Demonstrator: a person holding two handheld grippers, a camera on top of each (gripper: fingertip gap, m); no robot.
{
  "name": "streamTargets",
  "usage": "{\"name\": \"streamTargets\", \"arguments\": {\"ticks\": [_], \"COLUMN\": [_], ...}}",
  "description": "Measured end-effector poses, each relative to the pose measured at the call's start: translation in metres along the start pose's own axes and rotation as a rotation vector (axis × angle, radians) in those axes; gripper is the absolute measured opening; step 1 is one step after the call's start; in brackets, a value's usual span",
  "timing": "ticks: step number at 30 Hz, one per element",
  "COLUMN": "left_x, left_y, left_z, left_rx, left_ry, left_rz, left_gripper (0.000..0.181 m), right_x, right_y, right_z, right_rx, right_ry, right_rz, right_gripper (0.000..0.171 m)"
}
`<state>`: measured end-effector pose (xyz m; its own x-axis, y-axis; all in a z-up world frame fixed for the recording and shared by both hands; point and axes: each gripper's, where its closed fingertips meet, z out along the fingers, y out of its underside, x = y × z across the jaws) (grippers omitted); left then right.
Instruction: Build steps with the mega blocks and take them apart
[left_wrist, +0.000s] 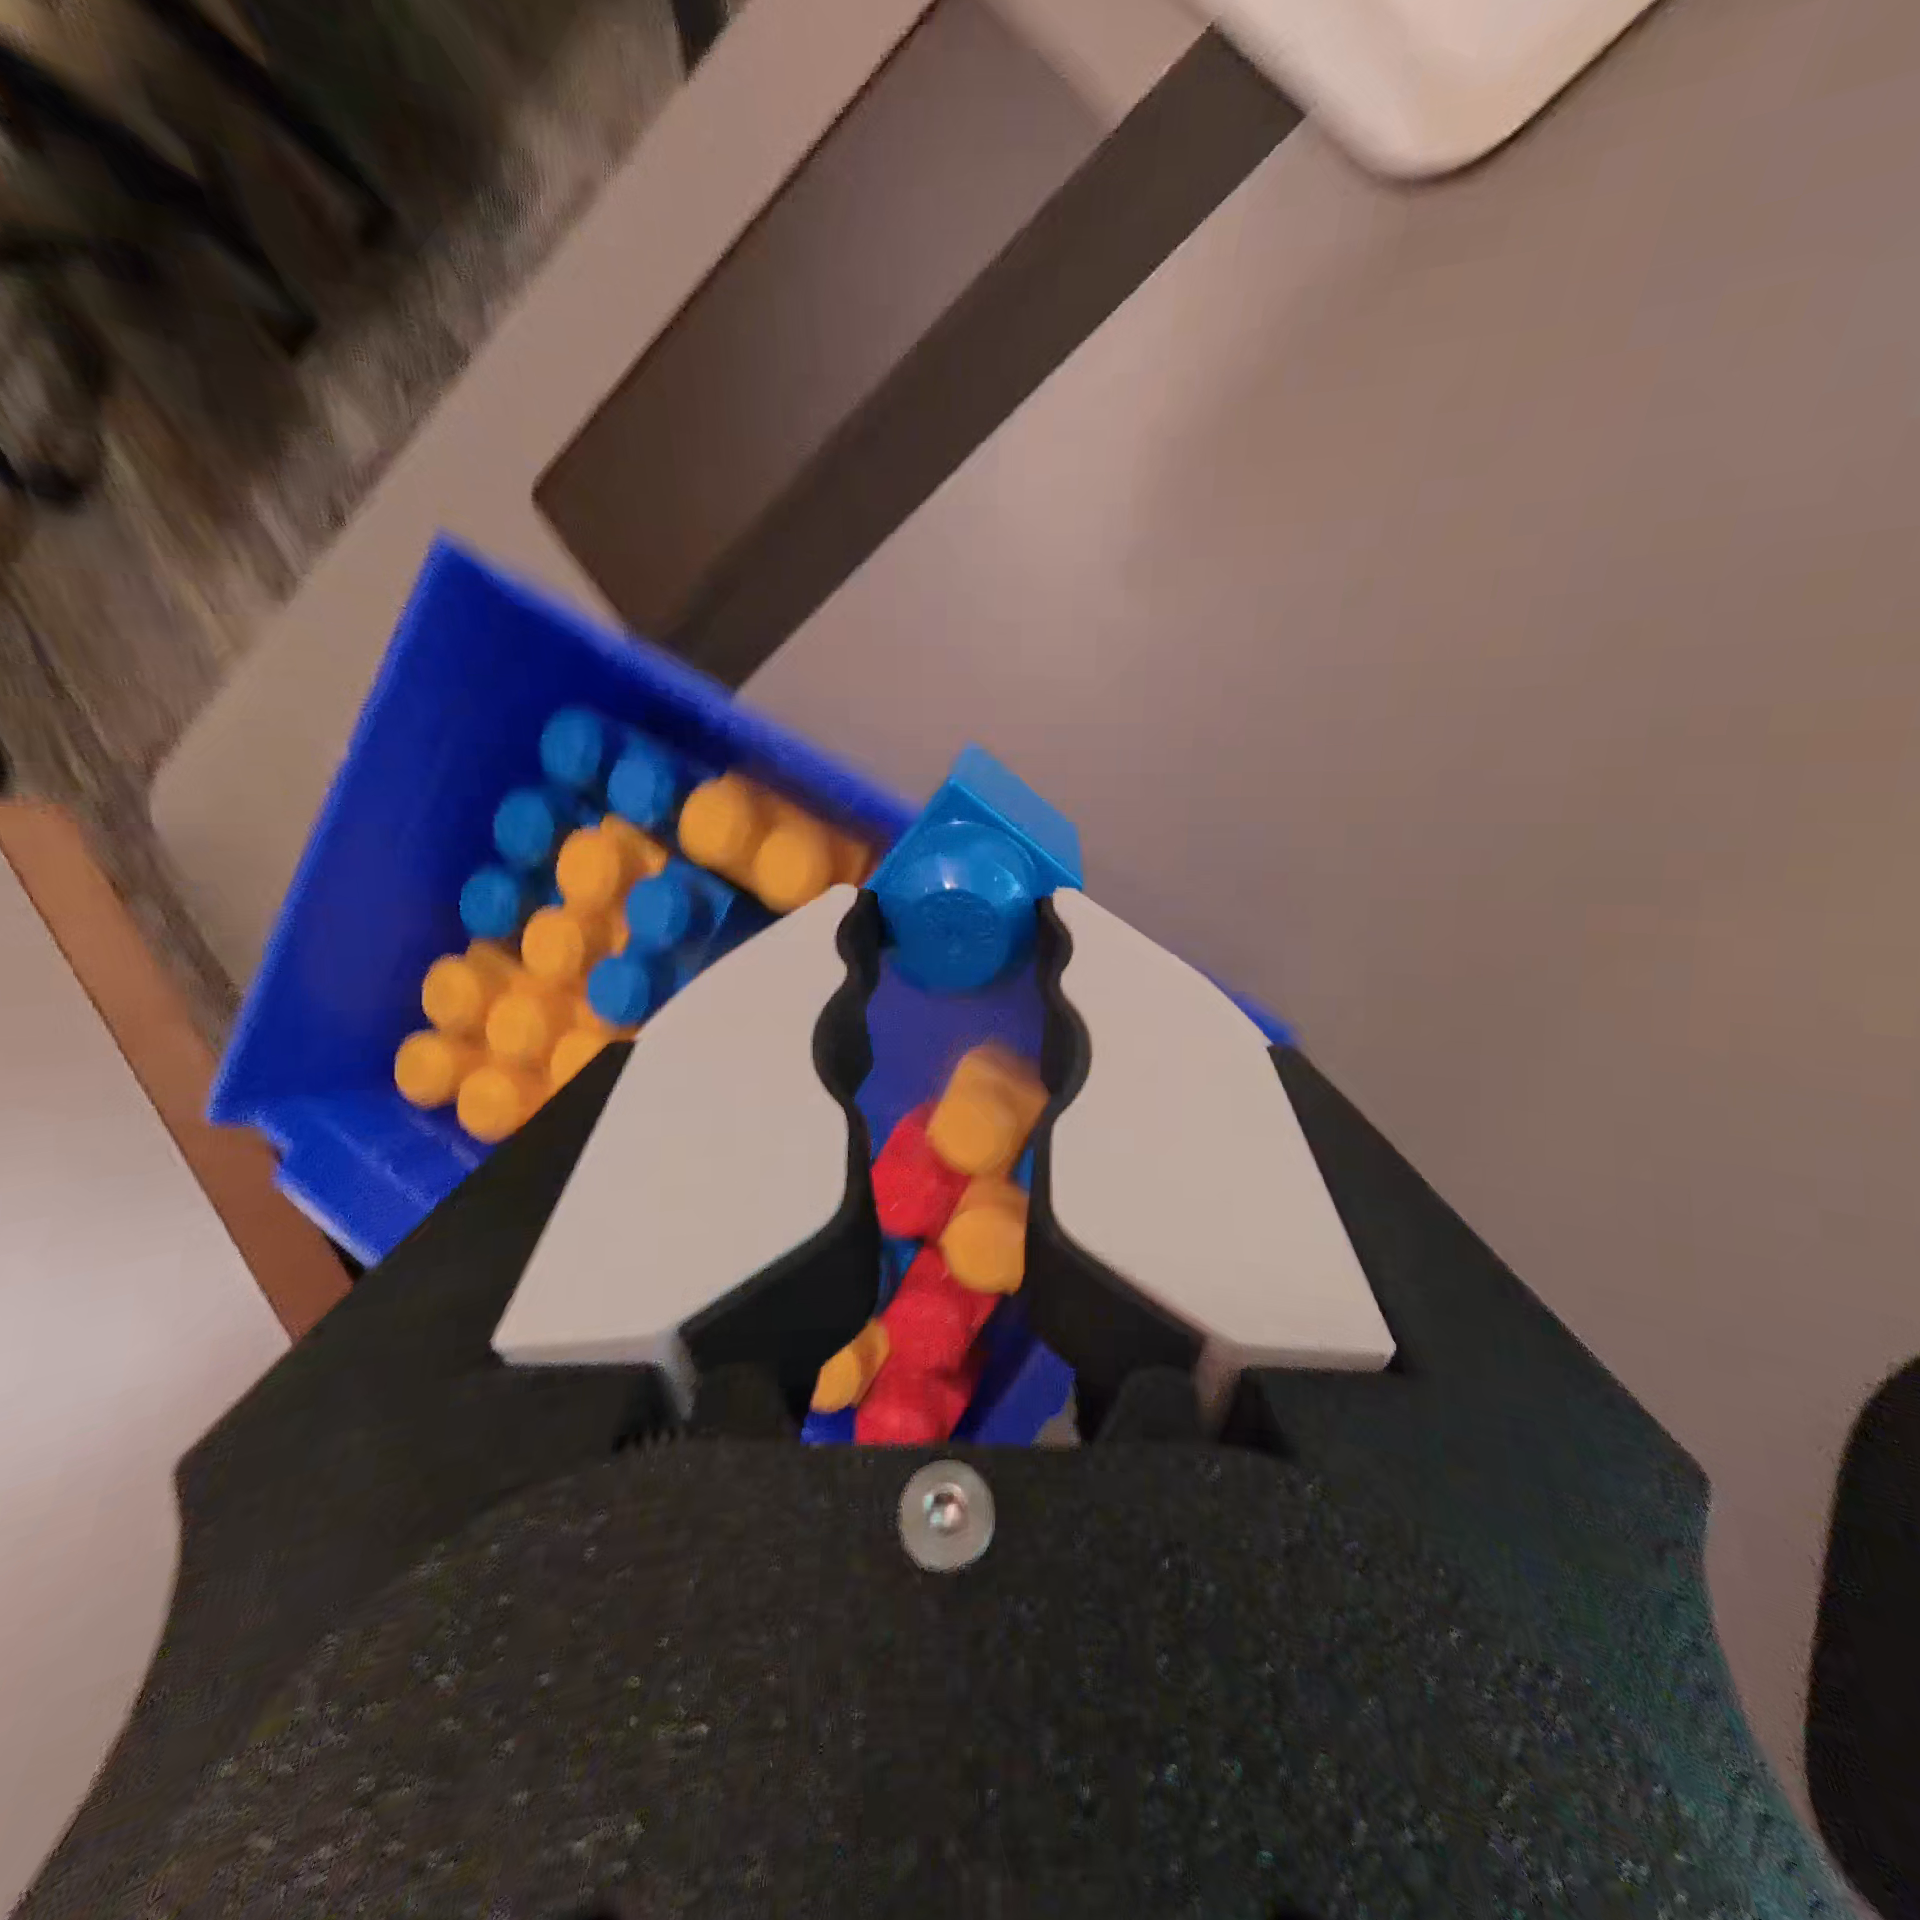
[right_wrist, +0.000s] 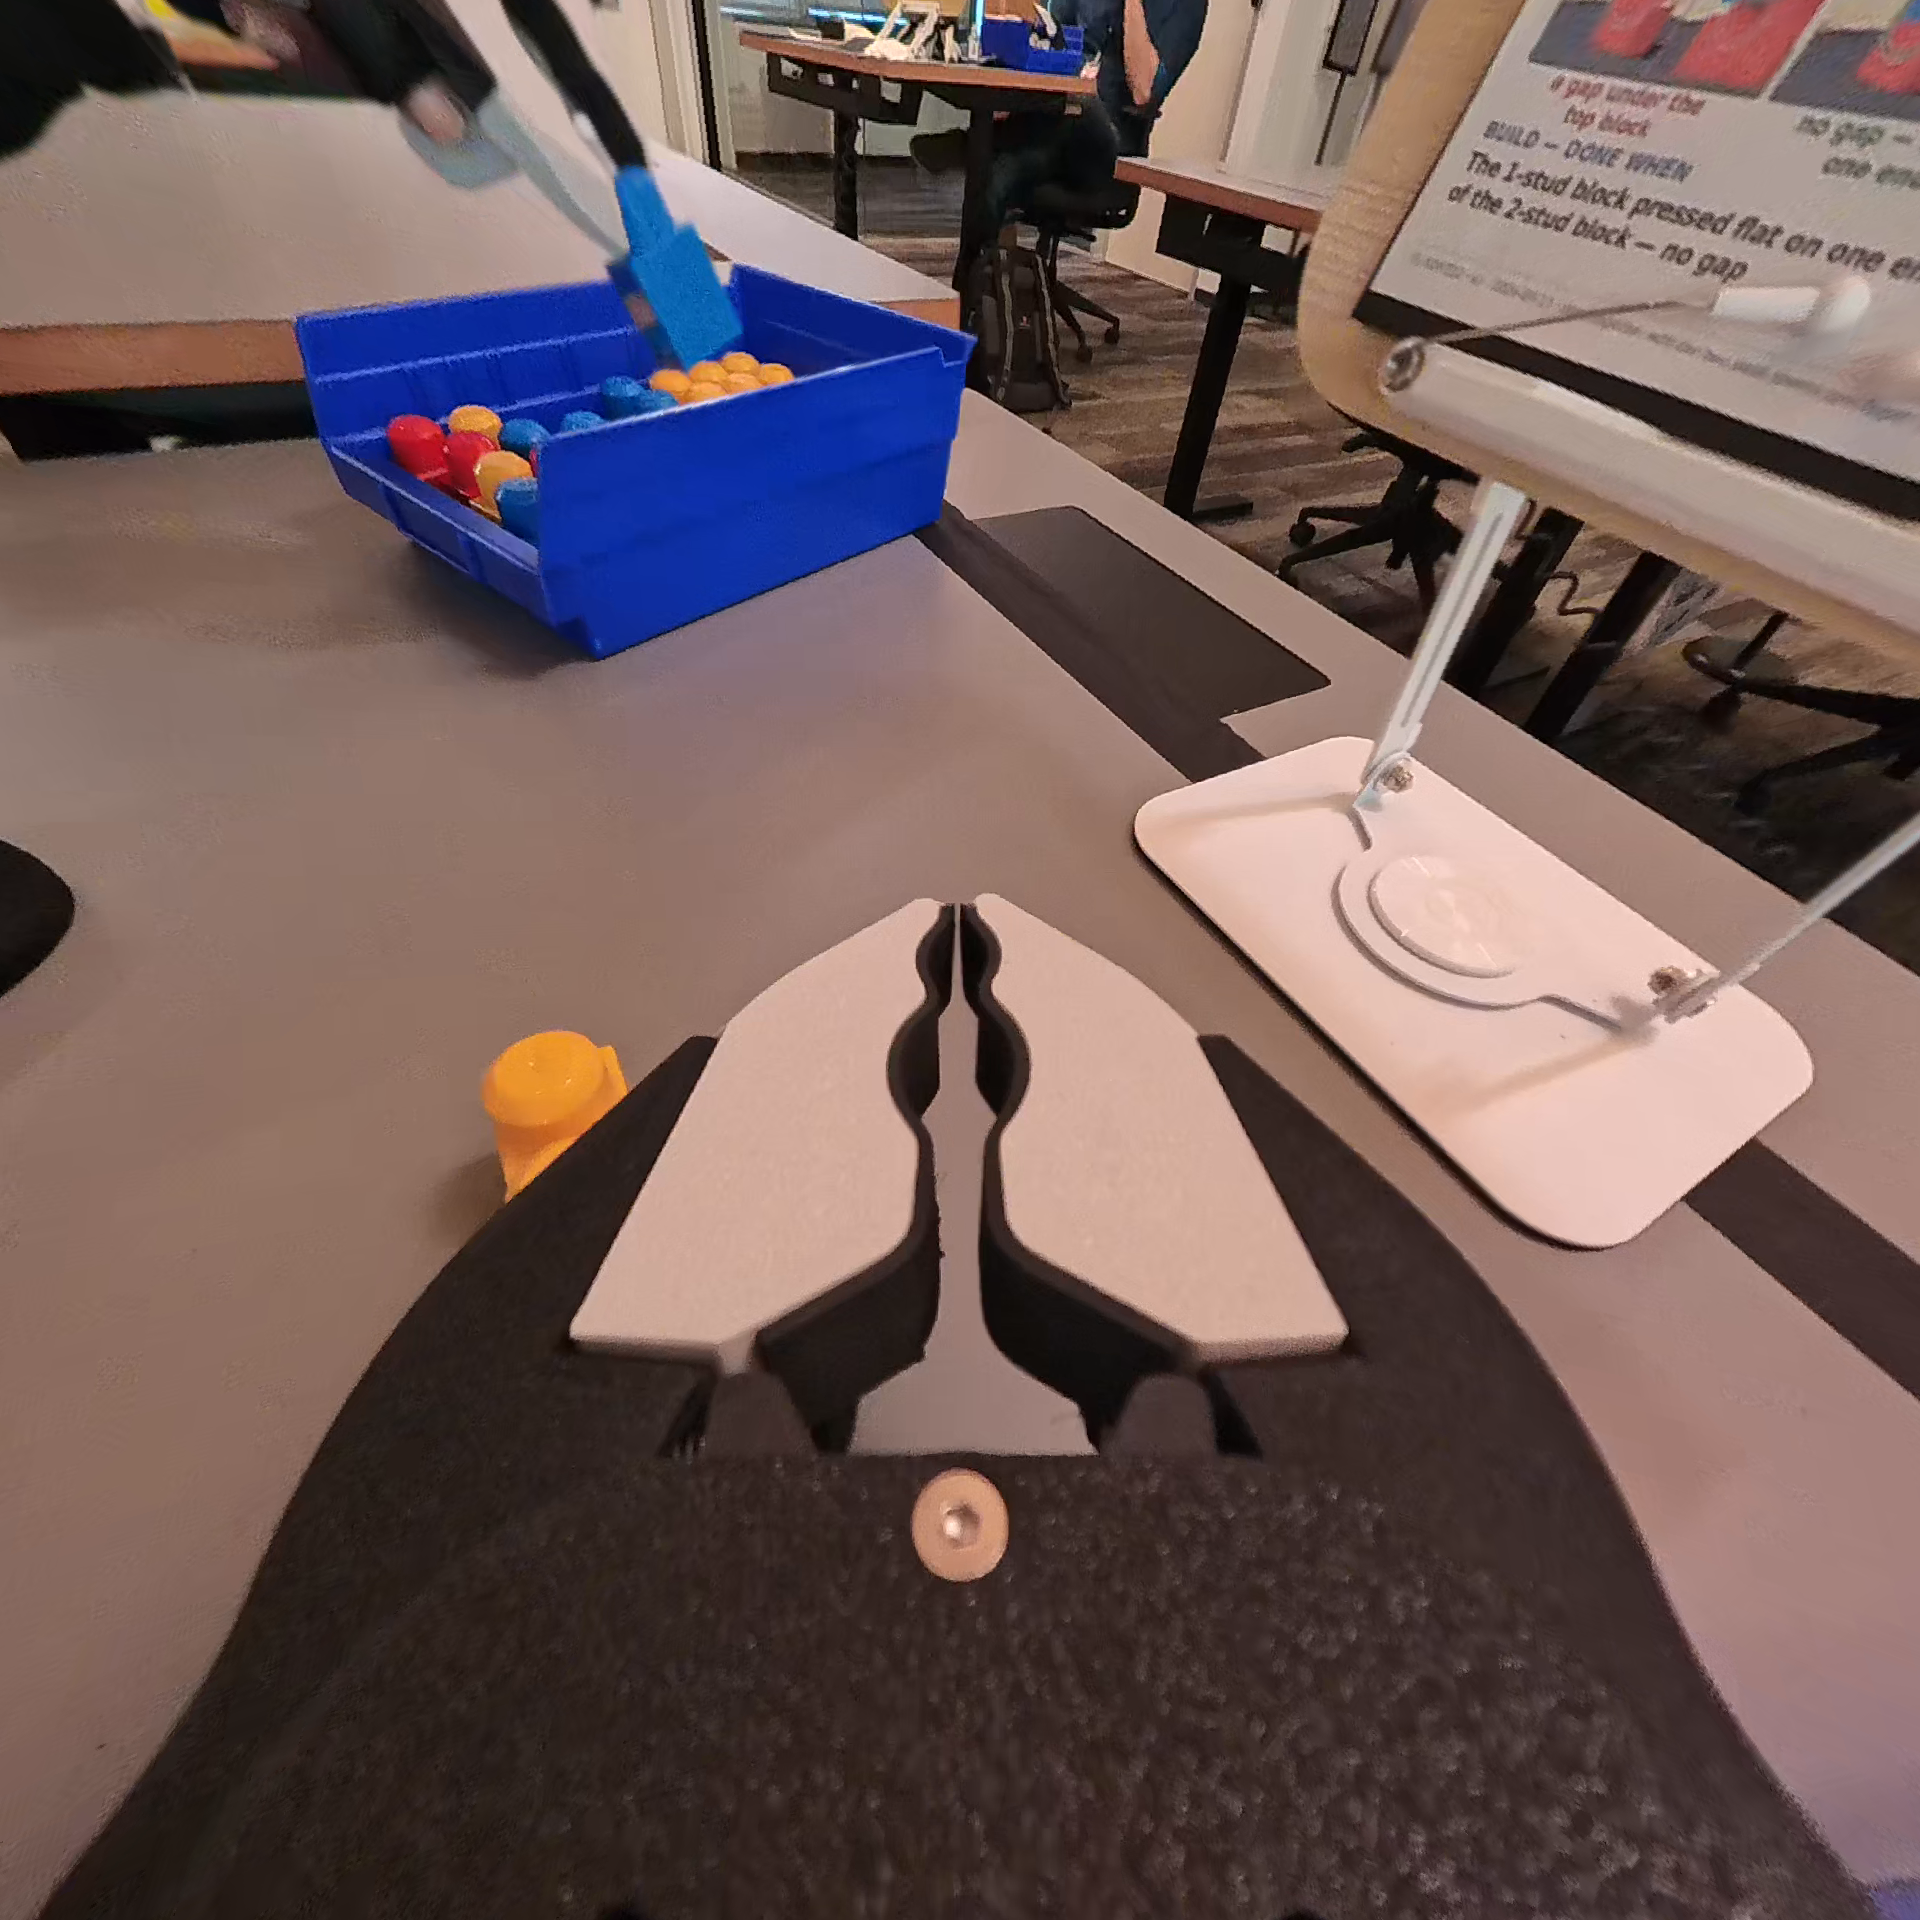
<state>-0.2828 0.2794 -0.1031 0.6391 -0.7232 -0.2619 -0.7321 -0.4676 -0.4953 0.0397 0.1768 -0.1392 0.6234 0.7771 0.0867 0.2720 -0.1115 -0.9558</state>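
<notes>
Our left gripper (left_wrist: 956, 914) is clamped on a blue block (left_wrist: 961, 925) above the bin (right_wrist: 727, 520); right gripper (right_wrist: 958, 914) fingers together, empty. We advise lifting clear squarely before crossing the worktop (right_wrist: 520, 831).

We hold a blue block above the bin

Our left gripper (left_wrist: 956, 914) clamps the blue block (left_wrist: 971, 894) at its stud, over the blue bin (left_wrist: 343, 831) with orange, blue and red blocks.

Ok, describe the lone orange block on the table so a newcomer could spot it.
Start from the grey table, well away from the blue bin. The orange block stands just left of the right gripper, the only block outside the bin.
</notes>
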Motion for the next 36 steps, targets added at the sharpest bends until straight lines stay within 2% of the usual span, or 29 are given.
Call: {"name": "streamTargets", "arguments": {"ticks": [3, 6, 10, 14, 17, 18, 19, 23, 26, 31, 34, 36], "left_x": [0.055, 0.117, 0.191, 0.244, 0.265, 0.268, 0.269, 0.271, 0.276, 0.289, 0.296, 0.301], "left_y": [-0.036, -0.059, -0.073, -0.081, -0.086, -0.087, -0.087, -0.098, -0.105, -0.121, -0.128, -0.130], "left_z": [-0.015, -0.015, -0.001, 0.010, 0.010, 0.010, 0.010, -0.001, -0.017, -0.048, -0.062, -0.067], "left_rx": [0.093, 0.146, 0.186, 0.216, 0.239, 0.244, 0.246, 0.388, 0.537, 0.820, 0.917, 0.952], "left_ry": [0.038, 0.099, 0.197, 0.287, 0.330, 0.340, 0.337, 0.395, 0.535, 0.858, 0.996, 1.017], "left_rz": [0.130, 0.244, 0.344, 0.389, 0.396, 0.393, 0.393, 0.351, 0.259, 0.053, -0.021, -0.018], "left_gripper": [0.029, 0.029, 0.029, 0.029, 0.029, 0.029, 0.029, 0.032, 0.047, 0.044, 0.042, 0.042], "right_x": [-0.011, -0.028, -0.055, -0.074, -0.080, -0.079, -0.079, -0.078, -0.076, -0.082, -0.090, -0.094], "right_y": [-0.004, -0.009, -0.008, 0.002, 0.006, 0.007, 0.006, -0.007, -0.032, -0.076, -0.084, -0.084], "right_z": [0.004, 0.009, 0.020, 0.033, 0.039, 0.040, 0.040, 0.030, 0.013, -0.021, -0.030, -0.032], "right_rx": [-0.030, -0.069, -0.145, -0.236, -0.246, -0.239, -0.226, -0.107, 0.083, 0.396, 0.459, 0.466], "right_ry": [0.001, -0.006, -0.020, -0.017, -0.006, 0.001, 0.001, -0.087, -0.194, -0.395, -0.467, -0.494], "right_rz": [-0.061, -0.142, -0.278, -0.399, -0.452, -0.462, -0.460, -0.312, -0.127, 0.089, 0.112, 0.111], "right_gripper": [0.006, 0.018, 0.032, 0.047, 0.049, 0.040, 0.038, 0.036, 0.036, 0.036, 0.036, 0.036]}}
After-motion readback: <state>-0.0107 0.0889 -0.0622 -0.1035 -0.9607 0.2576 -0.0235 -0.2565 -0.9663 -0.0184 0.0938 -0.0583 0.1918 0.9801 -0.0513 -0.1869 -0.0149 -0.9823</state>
